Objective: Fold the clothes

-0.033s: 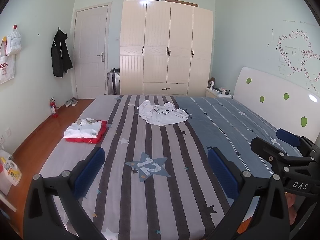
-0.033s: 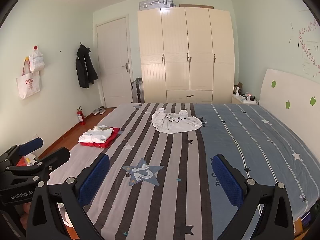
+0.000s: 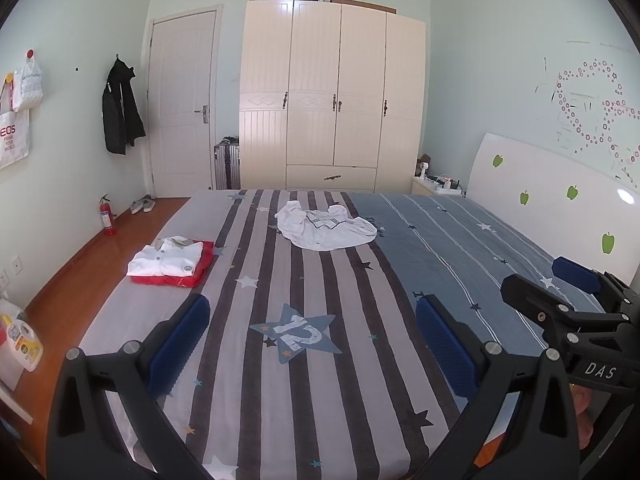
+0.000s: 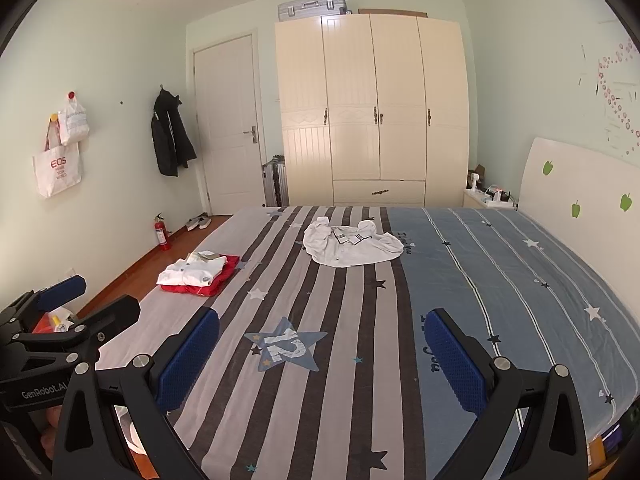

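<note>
A crumpled white shirt [image 3: 326, 230] [image 4: 352, 246] lies on the far middle of the striped bed [image 3: 256, 392] [image 4: 348, 400]. On the bed's left edge sits a folded white garment [image 3: 168, 262] [image 4: 194, 270] on top of a folded red one [image 3: 200, 276] [image 4: 218, 284]. My left gripper [image 3: 312, 340] hovers open over the near end of the bed, well short of the shirt, with nothing between its blue pads. My right gripper [image 4: 320, 356] is open and empty too. Each one shows at the edge of the other's view: the right gripper [image 3: 560, 280] and the left gripper [image 4: 92, 298].
A cream wardrobe [image 3: 332, 100] and a white door [image 3: 182, 104] stand behind the bed. The white headboard [image 3: 532, 184] runs along the right. A red fire extinguisher [image 3: 106, 216], shoes [image 3: 142, 204] and a detergent bottle [image 3: 22, 340] are on the wooden floor at left.
</note>
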A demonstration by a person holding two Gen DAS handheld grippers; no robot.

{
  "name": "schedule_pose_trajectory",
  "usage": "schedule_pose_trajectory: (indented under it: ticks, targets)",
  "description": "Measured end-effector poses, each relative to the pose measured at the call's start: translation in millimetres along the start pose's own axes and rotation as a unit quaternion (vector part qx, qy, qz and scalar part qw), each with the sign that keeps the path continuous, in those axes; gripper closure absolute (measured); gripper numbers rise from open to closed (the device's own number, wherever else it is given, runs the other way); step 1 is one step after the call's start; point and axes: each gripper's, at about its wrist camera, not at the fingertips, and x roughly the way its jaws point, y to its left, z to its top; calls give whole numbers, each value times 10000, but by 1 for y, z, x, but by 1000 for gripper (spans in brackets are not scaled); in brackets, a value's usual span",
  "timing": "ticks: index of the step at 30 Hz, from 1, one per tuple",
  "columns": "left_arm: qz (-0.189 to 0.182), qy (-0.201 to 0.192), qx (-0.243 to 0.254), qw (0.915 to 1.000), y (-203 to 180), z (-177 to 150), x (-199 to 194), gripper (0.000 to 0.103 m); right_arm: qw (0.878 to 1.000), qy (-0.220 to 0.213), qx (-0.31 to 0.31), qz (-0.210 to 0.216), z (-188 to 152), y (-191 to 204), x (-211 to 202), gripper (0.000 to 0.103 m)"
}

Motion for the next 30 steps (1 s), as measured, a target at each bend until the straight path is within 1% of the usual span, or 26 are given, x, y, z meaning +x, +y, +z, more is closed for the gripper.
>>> schedule_pose_trajectory:
  ticks: [2,10,30]
  targets:
    - [-9,1,-23,10000,1,1,-1,1,9999,103,14,-2,1,0,0,1]
    - [-40,1,-106,9999,2,3,-6,1,10000,97,13,-3,1,0,6,1]
    - [-3,-26,-33,10000,-2,2,-7,1,10000,34,41,41,0,2,-2,1]
